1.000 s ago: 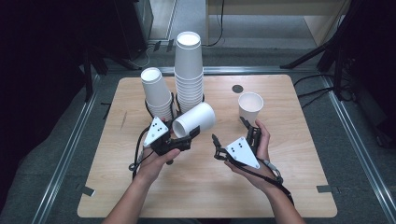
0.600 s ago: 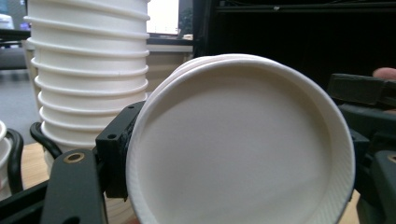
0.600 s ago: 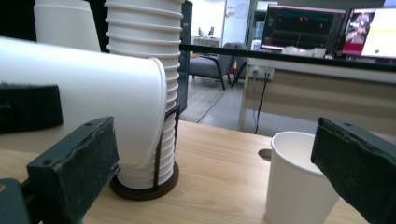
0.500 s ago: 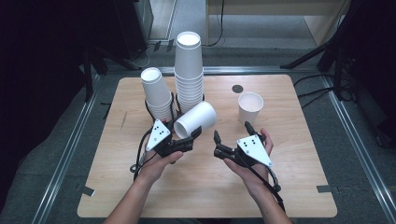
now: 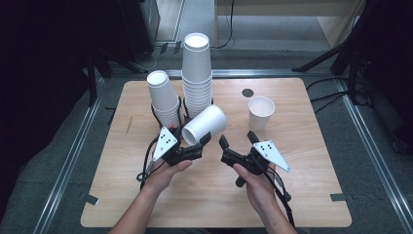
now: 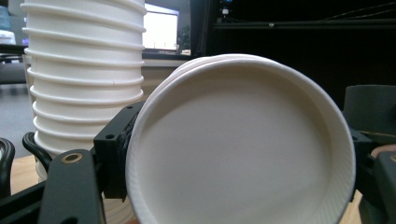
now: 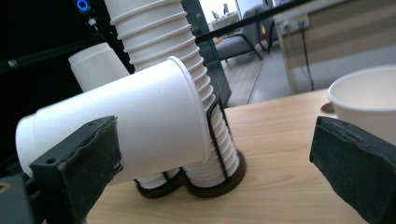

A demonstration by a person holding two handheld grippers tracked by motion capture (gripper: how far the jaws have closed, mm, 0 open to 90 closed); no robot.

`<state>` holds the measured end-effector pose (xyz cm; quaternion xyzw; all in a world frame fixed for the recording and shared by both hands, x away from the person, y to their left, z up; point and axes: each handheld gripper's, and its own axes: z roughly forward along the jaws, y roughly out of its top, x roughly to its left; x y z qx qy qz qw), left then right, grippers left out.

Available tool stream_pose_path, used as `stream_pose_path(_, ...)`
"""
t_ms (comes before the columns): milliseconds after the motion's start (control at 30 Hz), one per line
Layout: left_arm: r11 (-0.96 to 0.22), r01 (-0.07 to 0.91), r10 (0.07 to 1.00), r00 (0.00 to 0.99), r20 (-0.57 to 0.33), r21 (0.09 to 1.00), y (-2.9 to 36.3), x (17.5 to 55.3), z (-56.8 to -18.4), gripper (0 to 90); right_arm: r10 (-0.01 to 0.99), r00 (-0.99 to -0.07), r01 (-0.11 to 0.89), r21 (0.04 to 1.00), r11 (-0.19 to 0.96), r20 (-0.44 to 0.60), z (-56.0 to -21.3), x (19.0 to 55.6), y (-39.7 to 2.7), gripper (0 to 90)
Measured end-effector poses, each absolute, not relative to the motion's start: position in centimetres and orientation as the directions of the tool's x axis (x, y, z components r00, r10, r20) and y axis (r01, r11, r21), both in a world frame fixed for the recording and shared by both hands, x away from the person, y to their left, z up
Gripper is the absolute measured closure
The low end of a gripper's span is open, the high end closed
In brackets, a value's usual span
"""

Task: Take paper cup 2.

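Cups nested together lie tipped on their side above the table, clamped near the closed end by the left gripper. In the left gripper view the round base of the bundle sits between the black jaws, and at least two rims show nested at its edge. The long axis of the bundle runs from the left gripper toward about 1 o'clock in the high view, open mouth up and away toward the tall stack in its rack; a shorter stack stands at 9 o'clock of the tall one.

The right gripper holds nothing. Its jaws stand wide apart and have just been closing a little, with nothing between them. From those jaws the held cups lie at roughly 10 o'clock, near but not touching; in the right gripper view the cup wall crosses behind the left-hand jaw. A single upright cup stands at about 1 o'clock of the right gripper.

The coming move likely turns on the right jaws meeting the mouth end across that slanted axis to pull one cup free.
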<state>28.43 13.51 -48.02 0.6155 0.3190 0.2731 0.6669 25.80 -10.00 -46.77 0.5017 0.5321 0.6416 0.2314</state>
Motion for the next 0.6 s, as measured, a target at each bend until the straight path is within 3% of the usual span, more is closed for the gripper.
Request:
stream_pose_path(200,0.101,0.019,0.755,0.65,-0.089,0.995,13.37,28.35,-48.08,22.9,0.734,-0.353,0.348,0.81,-0.472,0.58,-46.82,26.21,-10.09,1.0)
stream_pose_path(333,0.103,0.019,0.753,0.652,-0.09,0.995,13.35,28.31,-48.14,22.9,0.727,-0.347,0.346,0.801,-0.488,0.593,-46.65,26.06,-9.78,0.8)
stream_pose_path(600,0.111,0.007,0.749,0.656,-0.089,0.994,13.2,28.15,-48.05,22.8,0.629,-0.309,0.415,0.697,-0.585,0.713,-46.77,26.31,-9.22,0.0)
